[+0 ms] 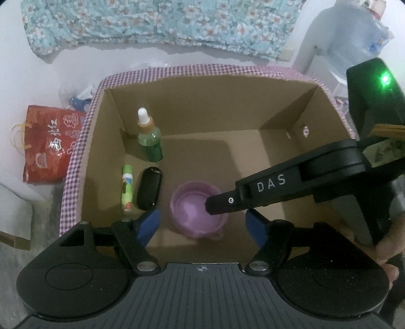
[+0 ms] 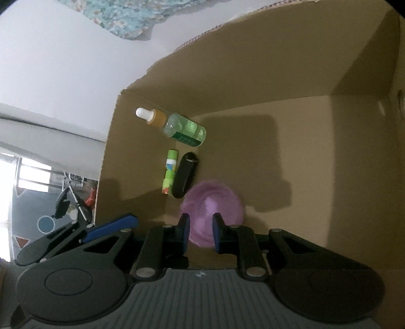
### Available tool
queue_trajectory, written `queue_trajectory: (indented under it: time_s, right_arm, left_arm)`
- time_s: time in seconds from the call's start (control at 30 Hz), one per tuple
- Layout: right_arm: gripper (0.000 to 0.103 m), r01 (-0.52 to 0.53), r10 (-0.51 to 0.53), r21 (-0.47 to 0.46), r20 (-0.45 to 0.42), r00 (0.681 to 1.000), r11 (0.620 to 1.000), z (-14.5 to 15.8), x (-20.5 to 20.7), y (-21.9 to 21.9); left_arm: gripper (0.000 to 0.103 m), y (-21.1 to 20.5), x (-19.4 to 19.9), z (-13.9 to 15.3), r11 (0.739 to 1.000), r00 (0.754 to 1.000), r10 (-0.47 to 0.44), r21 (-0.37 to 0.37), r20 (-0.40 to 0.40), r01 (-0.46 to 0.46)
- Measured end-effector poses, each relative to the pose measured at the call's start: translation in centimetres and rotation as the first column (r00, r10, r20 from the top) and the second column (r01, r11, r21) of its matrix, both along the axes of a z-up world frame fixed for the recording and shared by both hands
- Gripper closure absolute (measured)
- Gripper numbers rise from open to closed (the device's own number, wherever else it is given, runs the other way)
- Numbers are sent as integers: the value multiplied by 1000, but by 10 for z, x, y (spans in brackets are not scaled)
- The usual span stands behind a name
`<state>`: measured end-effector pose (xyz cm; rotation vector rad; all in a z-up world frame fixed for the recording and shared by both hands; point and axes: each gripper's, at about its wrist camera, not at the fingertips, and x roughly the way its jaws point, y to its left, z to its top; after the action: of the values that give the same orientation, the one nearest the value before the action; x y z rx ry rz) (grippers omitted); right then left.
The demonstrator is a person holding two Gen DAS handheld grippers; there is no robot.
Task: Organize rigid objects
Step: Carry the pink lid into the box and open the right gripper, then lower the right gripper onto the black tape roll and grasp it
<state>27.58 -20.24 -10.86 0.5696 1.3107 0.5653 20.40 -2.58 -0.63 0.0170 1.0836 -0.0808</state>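
A cardboard box with a purple checked rim holds a green dropper bottle, a green tube, a black oblong case and a purple bowl. My left gripper is open above the box's near edge, empty. My right gripper reaches into the box; its jaws stand narrowly apart around the purple bowl's rim. In the left wrist view its fingertip is at the bowl's right rim. The bottle, tube and case lie beyond it.
A red printed bag lies left of the box. A floral cloth hangs at the back. A white object stands at the back right. The box's right half holds nothing.
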Motion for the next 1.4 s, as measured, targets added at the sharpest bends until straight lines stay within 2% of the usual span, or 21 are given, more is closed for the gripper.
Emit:
queue_trajectory:
  time_s: [0.17,0.27,0.37,0.53,0.7,0.87,1.03,1.23,1.4]
  right_arm:
    - [82,39,-40,49,26,999,998,15,-14,-15]
    - [82,64,-69,85,54,996,994,31,-28,-26]
    - [82,91,-103,116,100,990,989,49,-56,-42]
    - [82,107,-125,115,163,979,988,64,-118,-61]
    - [81,87,-96,74,124,988,993,47,-169,-48]
    - [81,41,-43,44,53,998,998,18,-191,-14]
    - [81,-10,11,-8,10,1000,1000,-1,-187,16]
    - [78,-57,55,-65,-36,998,996,-21,-174,44]
    - [74,-91,86,-104,-49,995,990,-29,-170,56]
  left_arm:
    - [28,-2,-15,21,1000,999,-14,-23,50,15]
    - [27,-2,-31,37,998,996,-28,-62,81,33]
    - [27,1,-50,49,993,994,-45,-103,102,55]
    - [26,5,-90,53,991,992,-75,-107,106,87]
    - [26,10,-127,31,993,993,-104,-53,53,106]
    - [26,12,-151,-12,991,990,-136,13,-40,137]
    - [26,10,-158,-49,984,981,-153,68,-115,162]
    - [26,15,-148,-74,987,975,-139,58,-176,151]
    - [25,17,-141,-83,988,969,-134,48,-207,147]
